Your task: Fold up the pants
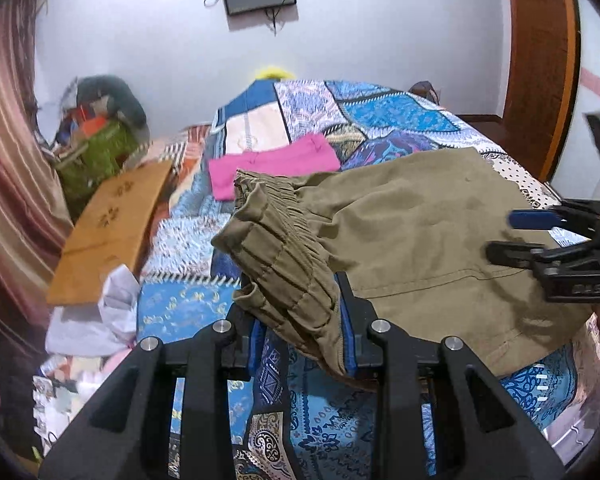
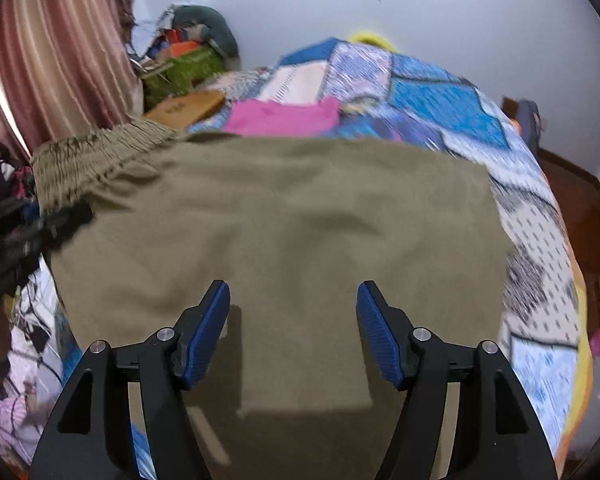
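Note:
Khaki pants (image 1: 420, 220) lie folded on the patchwork bedspread (image 1: 380, 112). Their gathered elastic waistband (image 1: 276, 240) is lifted and bunched at the near left. My left gripper (image 1: 296, 312) is shut on that waistband, with the fabric pinched between its fingers. In the right wrist view the pants (image 2: 300, 200) fill the middle, the waistband (image 2: 100, 156) at the upper left. My right gripper (image 2: 292, 300) hovers open over the flat cloth with nothing between its blue pads (image 2: 208, 328). It also shows at the right edge of the left wrist view as the right gripper (image 1: 500, 234), above the pants' right side.
A folded pink garment (image 1: 272, 164) lies on the bed behind the pants. A wooden board (image 1: 108, 220), white cloth (image 1: 100, 320) and a green box of clutter (image 1: 96, 152) sit at the left by a striped curtain (image 2: 60, 60). A wooden door frame (image 1: 540, 60) stands at the right.

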